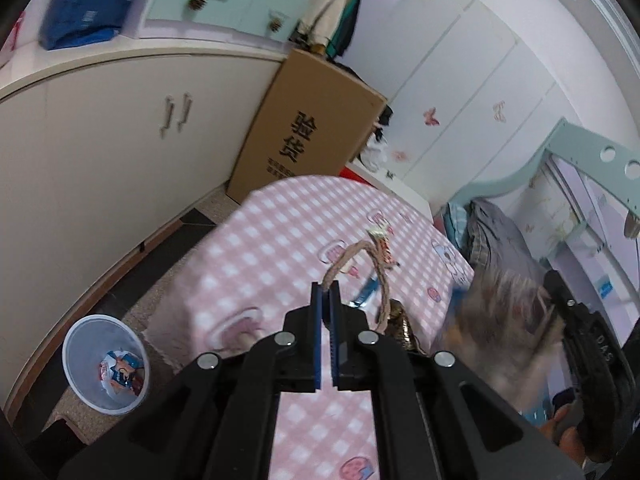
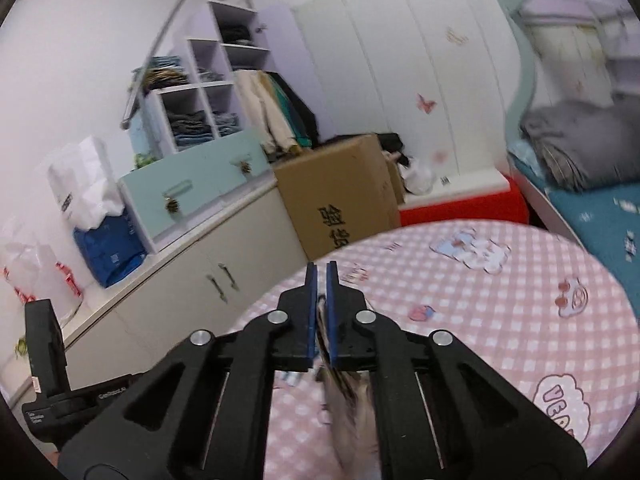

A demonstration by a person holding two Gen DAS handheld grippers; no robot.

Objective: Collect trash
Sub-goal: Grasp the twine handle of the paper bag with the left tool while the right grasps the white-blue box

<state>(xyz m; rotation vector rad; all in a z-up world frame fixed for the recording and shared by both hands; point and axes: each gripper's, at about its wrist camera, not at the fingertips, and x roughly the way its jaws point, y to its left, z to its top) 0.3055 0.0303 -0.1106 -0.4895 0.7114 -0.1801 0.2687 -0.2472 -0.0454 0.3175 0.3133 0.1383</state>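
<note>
My left tongs (image 1: 326, 292) pinch a twine loop (image 1: 362, 256), my right tongs (image 2: 321, 280) clamp what looks like a blurred wrapper (image 2: 352, 408), and the bin (image 1: 105, 364) lies lower-left of the table (image 1: 288, 216), nearer my left.

left tool (image 1: 326, 286) clamped on twine loop (image 1: 362, 258) | over pink checked table (image 1: 280, 240) | bin (image 1: 105, 364) on floor | blurred wrapper, perhaps (image 1: 508, 320)

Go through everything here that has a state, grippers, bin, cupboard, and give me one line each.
Left gripper: shut on a loop of brown twine.
Right gripper: shut on a blurred grey-brown wrapper.
White round waste bin on the floor: upright, colourful wrappers inside.
Beige cupboard doors: closed.
Tall brown cardboard box: standing upright, closed.
Pink checked tablecloth: still holding small litter.
</note>
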